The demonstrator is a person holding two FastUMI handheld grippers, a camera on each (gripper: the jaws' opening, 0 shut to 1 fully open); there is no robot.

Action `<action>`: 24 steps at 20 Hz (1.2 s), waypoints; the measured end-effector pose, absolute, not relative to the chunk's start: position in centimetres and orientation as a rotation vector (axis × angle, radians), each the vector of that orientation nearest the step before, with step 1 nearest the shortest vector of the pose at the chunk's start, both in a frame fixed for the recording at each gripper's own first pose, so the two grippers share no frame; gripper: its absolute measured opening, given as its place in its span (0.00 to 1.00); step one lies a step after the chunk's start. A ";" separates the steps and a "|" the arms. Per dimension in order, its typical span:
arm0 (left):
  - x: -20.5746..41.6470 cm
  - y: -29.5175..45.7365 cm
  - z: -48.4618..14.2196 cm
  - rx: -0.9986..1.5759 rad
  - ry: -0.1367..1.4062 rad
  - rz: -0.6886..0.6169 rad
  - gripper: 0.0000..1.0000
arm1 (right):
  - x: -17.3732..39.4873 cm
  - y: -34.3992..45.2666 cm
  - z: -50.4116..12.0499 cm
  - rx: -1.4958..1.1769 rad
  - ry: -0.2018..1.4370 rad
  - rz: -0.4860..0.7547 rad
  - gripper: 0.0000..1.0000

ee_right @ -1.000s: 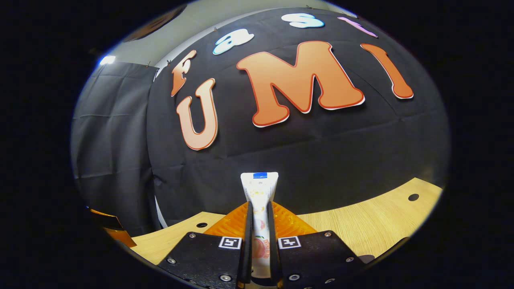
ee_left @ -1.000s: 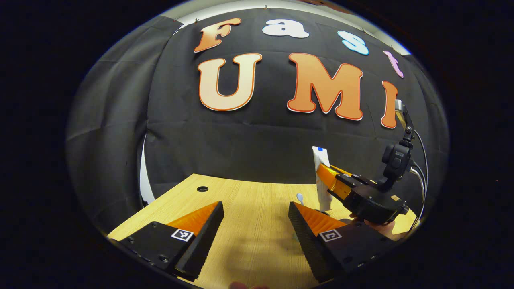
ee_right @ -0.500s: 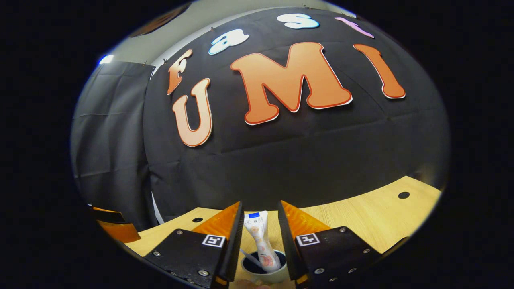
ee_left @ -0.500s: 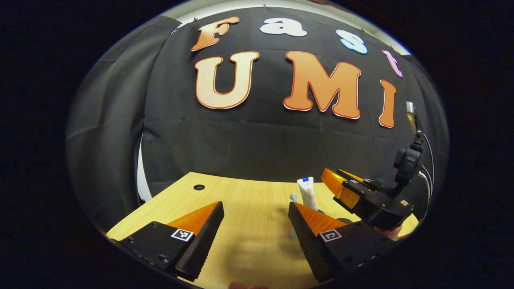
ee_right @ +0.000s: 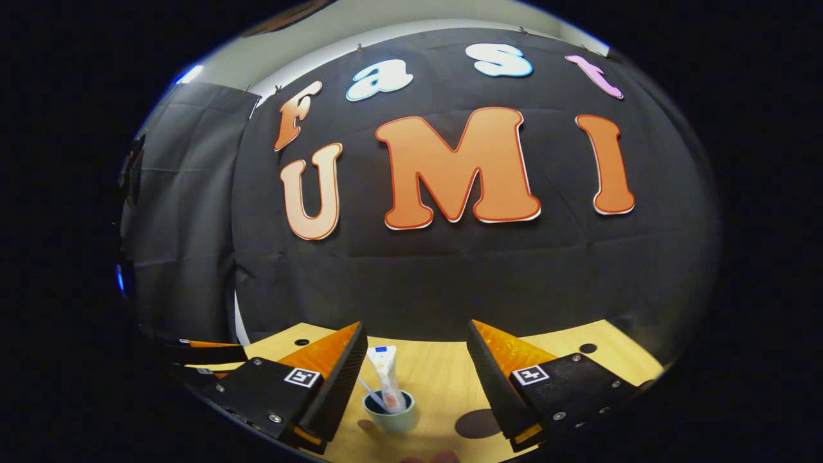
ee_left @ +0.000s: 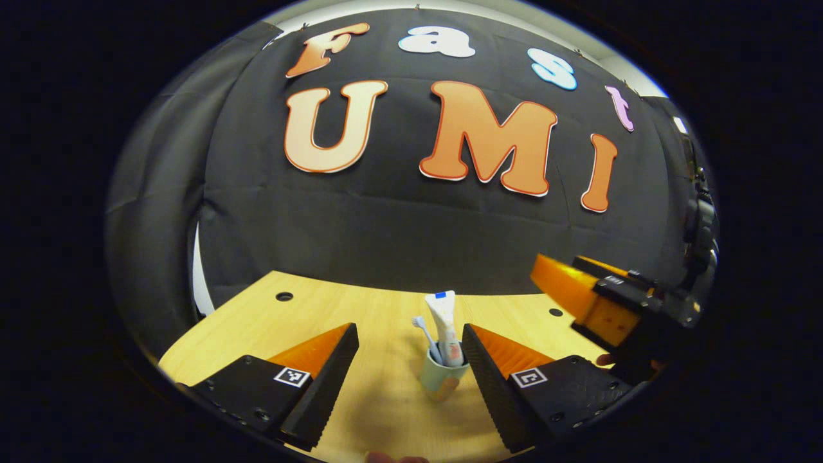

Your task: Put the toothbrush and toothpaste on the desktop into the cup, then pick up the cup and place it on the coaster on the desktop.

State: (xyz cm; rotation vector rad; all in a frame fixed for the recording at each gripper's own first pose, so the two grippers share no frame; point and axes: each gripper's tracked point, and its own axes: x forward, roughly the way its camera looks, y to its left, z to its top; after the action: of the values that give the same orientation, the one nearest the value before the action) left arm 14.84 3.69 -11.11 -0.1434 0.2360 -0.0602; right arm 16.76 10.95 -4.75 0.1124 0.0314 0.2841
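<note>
A pale green cup (ee_left: 442, 381) stands upright on the wooden desktop (ee_left: 308, 315). A white toothpaste tube (ee_left: 445, 325) and a toothbrush (ee_left: 424, 329) stand inside it. My left gripper (ee_left: 409, 329) is open, and the cup sits just beyond its right finger. My right gripper (ee_left: 598, 302) hovers above and to the right of the cup. In the right gripper view the cup (ee_right: 390, 418) holds the tube (ee_right: 386, 378) and brush (ee_right: 370, 390) below my open right gripper (ee_right: 416, 325). A dark round coaster (ee_right: 477, 423) lies on the desk just right of the cup.
Small round holes (ee_left: 283, 296) (ee_right: 587, 348) are set in the desktop near its back corners. The black cloth wall closes off the back and left. My left gripper (ee_right: 206, 352) shows at the left edge of the right gripper view.
The right gripper opened and let the toothpaste drop into the cup, then drew back and away from it. The left gripper stayed open and turned slightly toward the cup.
</note>
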 end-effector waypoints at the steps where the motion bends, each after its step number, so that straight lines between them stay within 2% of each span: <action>1: 15.0 2.7 -11.6 -0.149 0.270 -0.077 0.97 | 16.2 9.6 -4.3 0.100 0.042 0.266 0.93; 6: 17.3 -0.6 -13.8 -0.126 0.408 -0.123 0.97 | 13.5 2.1 -3.8 0.143 0.122 0.121 0.95; 9: 17.9 -2.4 -17.8 -0.102 0.598 -0.181 0.97 | 11.1 -0.9 -5.0 0.177 0.213 0.068 0.96; 13: 18.2 -2.8 -22.9 -0.138 0.817 -0.172 0.98 | 8.2 -3.3 -7.4 0.181 0.320 0.040 0.95; 17: 19.3 -3.5 -26.0 -0.113 0.963 -0.176 0.98 | 6.8 -4.8 -7.9 0.169 0.351 0.020 0.96; 22: 20.1 -3.0 -28.7 -0.056 1.076 -0.171 0.99 | 6.1 -5.3 -8.0 0.151 0.359 0.012 0.96; 24: 20.6 -3.5 -30.0 -0.056 1.115 -0.182 0.97 | 5.8 -5.1 -7.9 0.131 0.364 0.026 0.96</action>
State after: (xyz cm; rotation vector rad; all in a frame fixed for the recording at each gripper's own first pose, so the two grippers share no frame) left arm 20.63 -3.45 -29.98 -0.0557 1.1154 -0.1824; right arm 5.76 -5.07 -7.88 0.1313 0.3638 0.0264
